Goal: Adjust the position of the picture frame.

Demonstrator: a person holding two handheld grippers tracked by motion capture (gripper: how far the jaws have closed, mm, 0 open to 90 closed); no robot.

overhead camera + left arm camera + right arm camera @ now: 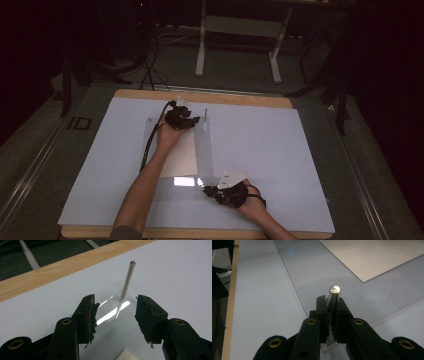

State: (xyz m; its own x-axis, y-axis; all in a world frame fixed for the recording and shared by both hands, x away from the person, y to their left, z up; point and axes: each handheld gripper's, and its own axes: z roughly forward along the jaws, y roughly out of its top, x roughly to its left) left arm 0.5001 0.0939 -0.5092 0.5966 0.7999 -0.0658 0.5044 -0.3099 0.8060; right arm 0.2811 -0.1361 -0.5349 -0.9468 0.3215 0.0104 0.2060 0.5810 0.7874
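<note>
**Two pins, one clear sheet**

While the right gripper (pixel 332 315) sits near the front edge of the white mat (pixel 280 150), its jaws pressed together on a short metal pin (pixel 334 300) that stands upright between the pads, the left gripper (pixel 116 315) is up toward the back edge, jaws spread and nothing between them yet. Just ahead of it a second thin metal pin (pixel 126 287) stands upright on the far corner of a clear plastic sheet (pixel 204 150), which lies flat mid-mat with a sheet of paper (pixel 182 155) under its left part.

My reading is that the left hand is in the approach step, lining up on the far pin. The next move calls for bringing the open jaws forward until the pin stands between the pads, then closing squarely on the shaft without tipping it or dragging the sheet.

No containers are on the table; nothing is held in anything.
</note>
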